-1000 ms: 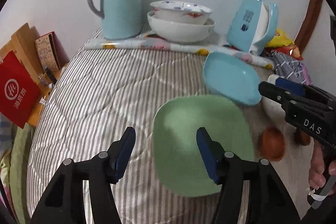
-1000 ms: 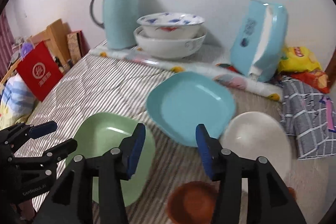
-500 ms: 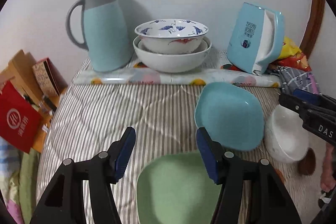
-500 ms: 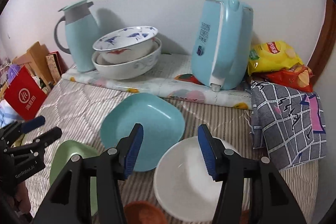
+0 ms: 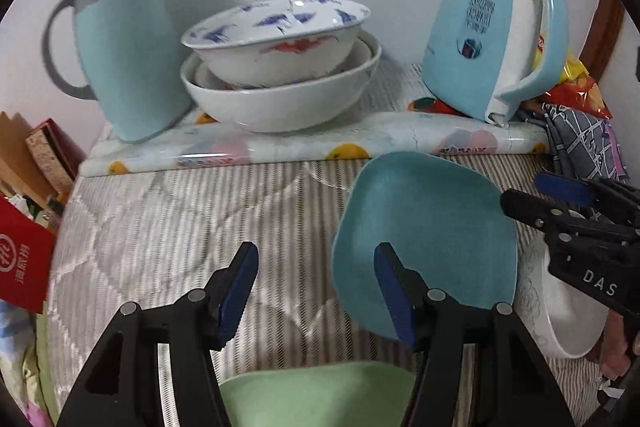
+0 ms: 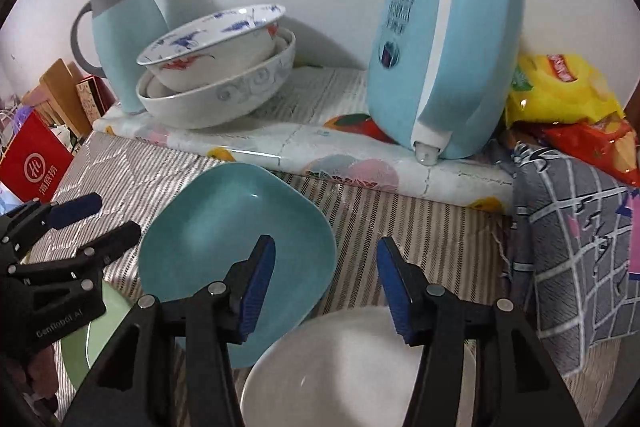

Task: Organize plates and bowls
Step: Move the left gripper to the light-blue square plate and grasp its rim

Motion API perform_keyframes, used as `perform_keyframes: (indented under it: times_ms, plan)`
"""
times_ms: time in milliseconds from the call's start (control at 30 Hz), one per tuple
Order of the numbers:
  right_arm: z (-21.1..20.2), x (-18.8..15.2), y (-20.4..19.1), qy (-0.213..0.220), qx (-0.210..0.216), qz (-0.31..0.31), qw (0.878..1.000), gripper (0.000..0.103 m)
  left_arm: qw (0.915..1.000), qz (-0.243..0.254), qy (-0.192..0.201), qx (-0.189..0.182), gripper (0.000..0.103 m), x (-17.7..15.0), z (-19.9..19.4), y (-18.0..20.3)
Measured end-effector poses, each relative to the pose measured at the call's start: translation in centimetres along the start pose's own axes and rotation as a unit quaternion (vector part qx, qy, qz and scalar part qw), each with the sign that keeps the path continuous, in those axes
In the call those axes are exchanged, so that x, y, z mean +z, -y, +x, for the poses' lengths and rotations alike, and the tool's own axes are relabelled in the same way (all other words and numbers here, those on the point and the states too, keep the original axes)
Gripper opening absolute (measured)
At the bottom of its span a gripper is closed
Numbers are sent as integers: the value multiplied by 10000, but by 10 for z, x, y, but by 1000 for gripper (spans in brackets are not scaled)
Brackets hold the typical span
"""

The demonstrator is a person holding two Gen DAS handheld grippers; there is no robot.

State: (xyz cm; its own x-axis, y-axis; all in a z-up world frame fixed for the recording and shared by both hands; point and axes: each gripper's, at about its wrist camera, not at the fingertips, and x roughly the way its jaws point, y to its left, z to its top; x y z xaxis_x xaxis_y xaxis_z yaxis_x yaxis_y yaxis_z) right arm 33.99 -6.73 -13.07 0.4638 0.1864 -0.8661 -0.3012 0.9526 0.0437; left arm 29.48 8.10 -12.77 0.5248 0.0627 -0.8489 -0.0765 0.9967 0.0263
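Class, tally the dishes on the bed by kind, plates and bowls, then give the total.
Plates: 2, blue plate and green plate.
Bowls: 3, patterned bowl nested in large white bowl, plus plain white bowl.
Total: 5

The right gripper (image 5: 536, 193) body carries white letters "DAS"; the left gripper (image 6: 96, 215) body reads "GenRobot.AI". The red bag (image 6: 34, 163) shows white Chinese characters, unclear.
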Motion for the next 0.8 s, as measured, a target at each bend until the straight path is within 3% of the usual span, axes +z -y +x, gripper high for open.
perform_keyframes:
  times_ms: [267,433,500,533,600,800]
  plan:
    - [29,8,4,-363,-94,-90,9993,33,9996,-27,-239,-137,51,5,27,6]
    - [43,5,8,-587,-57,-17,9983,22,9989,-10,-413,-222,34,5,43,8]
    - [46,4,6,-599,-117,-108,9981,16,9985,-15,-448,-300,17,4,47,9]
    - [47,4,5,-590,-99,-99,9982,11,9984,-3,-467,-322,15,4,49,10]
    - [48,4,4,-591,-24,-87,9982,6,9985,24,-440,-330,13,4,51,12]
    - [40,7,-1,-336,-146,-123,9993,6,9990,36,-270,-349,12,8,41,12]
